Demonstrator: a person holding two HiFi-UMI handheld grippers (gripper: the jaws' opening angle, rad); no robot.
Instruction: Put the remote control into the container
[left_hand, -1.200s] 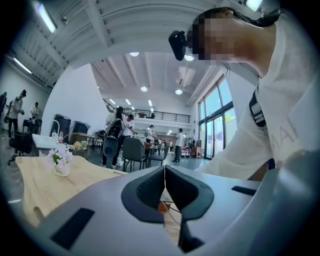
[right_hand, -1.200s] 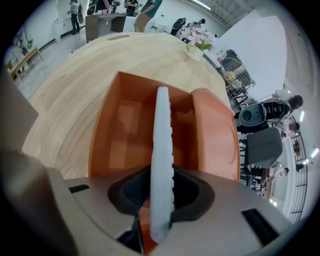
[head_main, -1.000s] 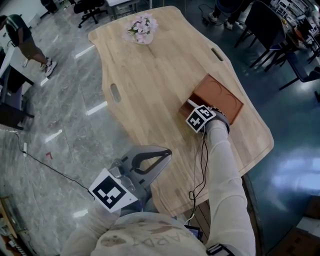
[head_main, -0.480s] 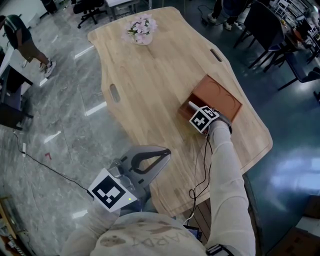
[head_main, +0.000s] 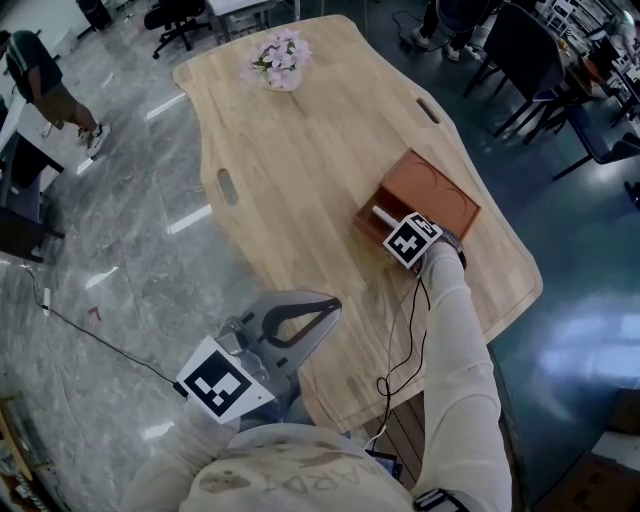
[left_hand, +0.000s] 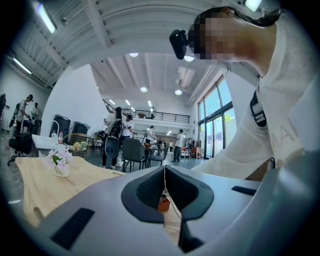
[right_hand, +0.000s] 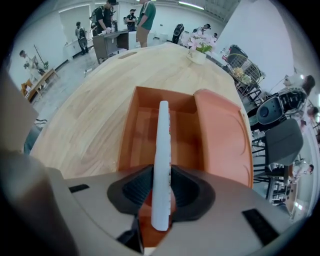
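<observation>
A white remote control (right_hand: 161, 150) stands edge-on between the pads of my right gripper (right_hand: 161, 187). Its far end reaches into the open compartment of the orange-brown container (right_hand: 139, 132). The jaws have just been opening slightly, and the pads still touch the remote on both sides. In the head view my right gripper (head_main: 388, 220) points steeply down at the container's (head_main: 445, 205) near end, with the remote (head_main: 381, 213) showing white beside the marker cube. My left gripper (head_main: 322, 302) is held off the table's near edge, shut and empty; its pads (left_hand: 150, 187) meet in a line.
The container sits near the right edge of the wooden table (head_main: 300, 150), and its right half has a closed lid (right_hand: 222, 135). A vase of pink flowers (head_main: 280, 58) stands at the far end. Chairs and people are around the table.
My right gripper has tipped a little more steeply over the container with the remote in it. The left gripper has stayed where it was.
</observation>
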